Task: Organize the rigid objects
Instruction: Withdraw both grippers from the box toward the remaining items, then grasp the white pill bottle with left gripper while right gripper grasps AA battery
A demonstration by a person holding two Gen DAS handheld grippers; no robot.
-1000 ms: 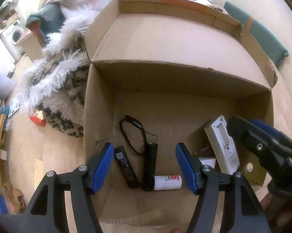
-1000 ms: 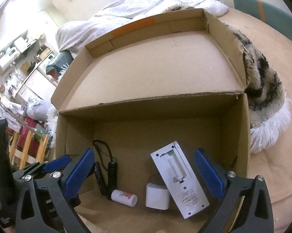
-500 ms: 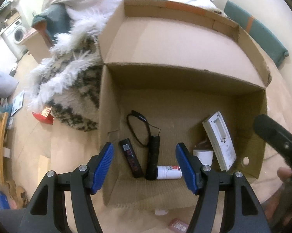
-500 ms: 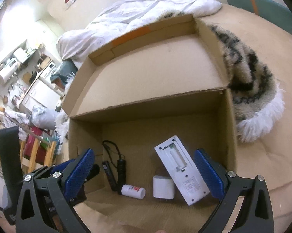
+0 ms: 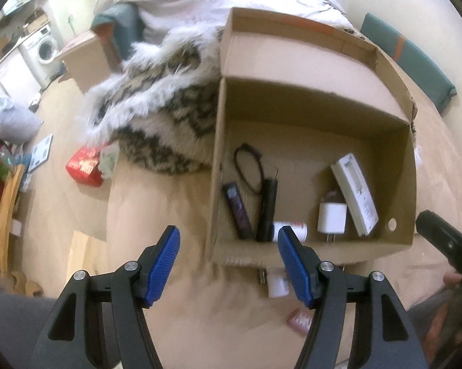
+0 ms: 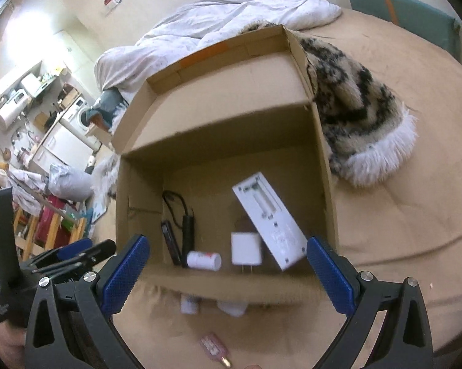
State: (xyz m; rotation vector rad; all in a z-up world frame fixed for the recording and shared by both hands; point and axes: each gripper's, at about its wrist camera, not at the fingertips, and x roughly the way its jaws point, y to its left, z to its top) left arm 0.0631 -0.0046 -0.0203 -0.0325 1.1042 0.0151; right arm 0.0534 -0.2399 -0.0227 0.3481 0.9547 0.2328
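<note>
Tan bedsheet (image 6: 415,215) bears an open cardboard box (image 6: 326,184) beside a furry blanket (image 6: 360,113).

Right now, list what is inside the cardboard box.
Inside the cardboard box: a white remote leaning back-side up, a white plug adapter, a small white bottle, a black flashlight with its cord, and a slim black device. The near wall hides the floor just behind it.

My pads (image 5: 162,264) are blue on black arms. Brown cardboard box (image 5: 311,101) at centre holds a white remote (image 6: 269,220), white charger (image 6: 245,249), white bottle (image 6: 204,260) and black flashlight (image 5: 268,209). Cream-and-black patterned blanket (image 6: 354,104) at right, white-fringed. Red packet (image 5: 84,166) at left.
</note>
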